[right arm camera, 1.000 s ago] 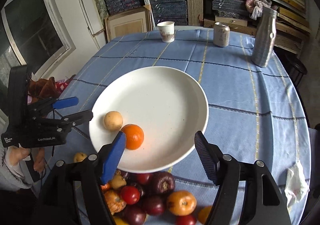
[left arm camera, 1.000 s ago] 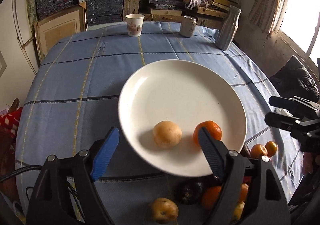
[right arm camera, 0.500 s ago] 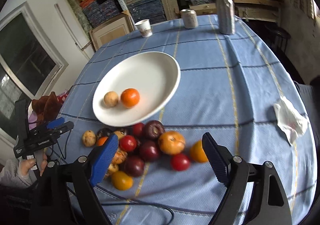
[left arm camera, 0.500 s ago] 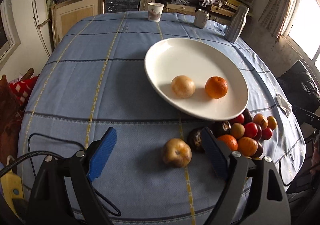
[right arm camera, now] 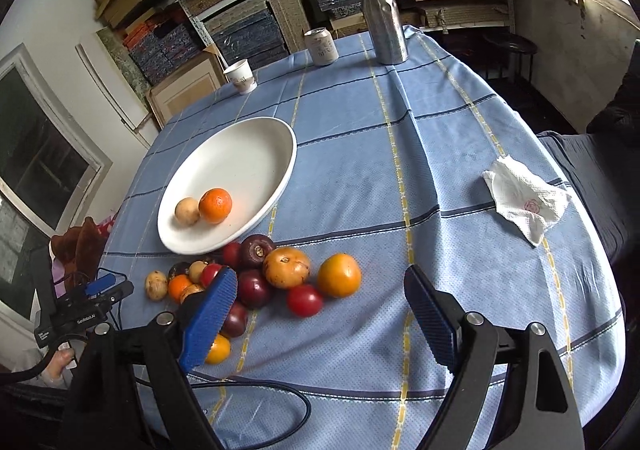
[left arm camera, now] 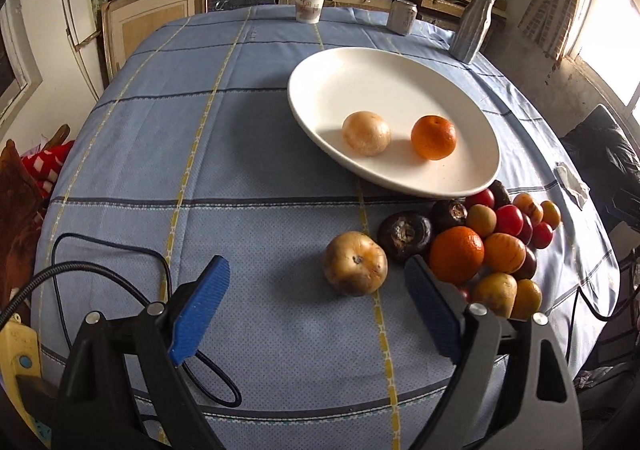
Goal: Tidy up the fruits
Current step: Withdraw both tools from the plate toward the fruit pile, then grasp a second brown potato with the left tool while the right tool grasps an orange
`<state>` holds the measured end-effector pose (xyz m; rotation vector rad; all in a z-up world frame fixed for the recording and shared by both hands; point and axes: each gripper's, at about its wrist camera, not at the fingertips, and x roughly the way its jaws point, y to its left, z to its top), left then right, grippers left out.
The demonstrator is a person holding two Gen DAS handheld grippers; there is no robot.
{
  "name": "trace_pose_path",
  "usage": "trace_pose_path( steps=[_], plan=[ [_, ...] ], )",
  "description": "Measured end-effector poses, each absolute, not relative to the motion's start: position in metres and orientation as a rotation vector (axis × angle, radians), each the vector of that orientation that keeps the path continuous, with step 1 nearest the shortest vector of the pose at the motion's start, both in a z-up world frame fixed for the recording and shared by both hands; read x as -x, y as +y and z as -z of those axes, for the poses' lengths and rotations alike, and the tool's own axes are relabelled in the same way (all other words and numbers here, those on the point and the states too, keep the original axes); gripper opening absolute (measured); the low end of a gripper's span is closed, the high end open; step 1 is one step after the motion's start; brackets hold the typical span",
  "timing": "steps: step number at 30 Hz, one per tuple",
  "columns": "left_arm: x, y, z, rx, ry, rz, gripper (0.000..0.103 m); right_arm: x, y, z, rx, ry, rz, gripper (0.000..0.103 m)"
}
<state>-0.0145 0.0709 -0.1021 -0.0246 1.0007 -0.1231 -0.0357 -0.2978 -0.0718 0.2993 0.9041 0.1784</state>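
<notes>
Two fruits: on plate (left arm camera: 394, 98).
Your left gripper (left arm camera: 316, 302): empty, jaws opening.
Your right gripper (right arm camera: 320, 310): spread, empty.
Advice: straddle brown fruit (left arm camera: 355, 263) squarely before closing.

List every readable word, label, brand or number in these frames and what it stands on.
"GenRobot.AI": side of the left gripper, right wrist view.
Paper cup: red print, too small to read.
Can: lettering blurred, unreadable.
Napkin: red flower mark, no words.
</notes>
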Motion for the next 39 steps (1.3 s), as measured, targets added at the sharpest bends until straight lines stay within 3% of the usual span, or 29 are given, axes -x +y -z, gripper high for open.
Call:
trace_pose_path(
  steps=[13,17,28,29,32,39],
  plan=[
    [0.011,0.051,0.125,-0.071,1.031,0.148,0.086,0.035,-0.303,0.078,-0.29,0.938,-0.175,0.086],
    [0.002,0.048,0.133,-0.074,1.054,0.158,0.07,0.036,-0.308,0.079,-0.296,0.945,-0.159,0.087],
    [-0.015,0.043,0.147,-0.052,1.081,0.18,0.067,0.031,-0.312,0.087,-0.298,0.983,-0.151,0.087],
    [-0.015,0.044,0.147,-0.041,1.076,0.187,0.057,0.03,-0.311,0.088,-0.295,0.987,-0.154,0.087],
    [-0.014,0.046,0.144,-0.001,1.077,0.225,0.044,0.029,-0.309,0.087,-0.241,0.973,-0.148,0.087],
    [-0.002,0.055,0.136,-0.018,1.068,0.192,0.044,0.026,-0.298,0.104,-0.141,0.974,-0.206,0.086]
  ],
)
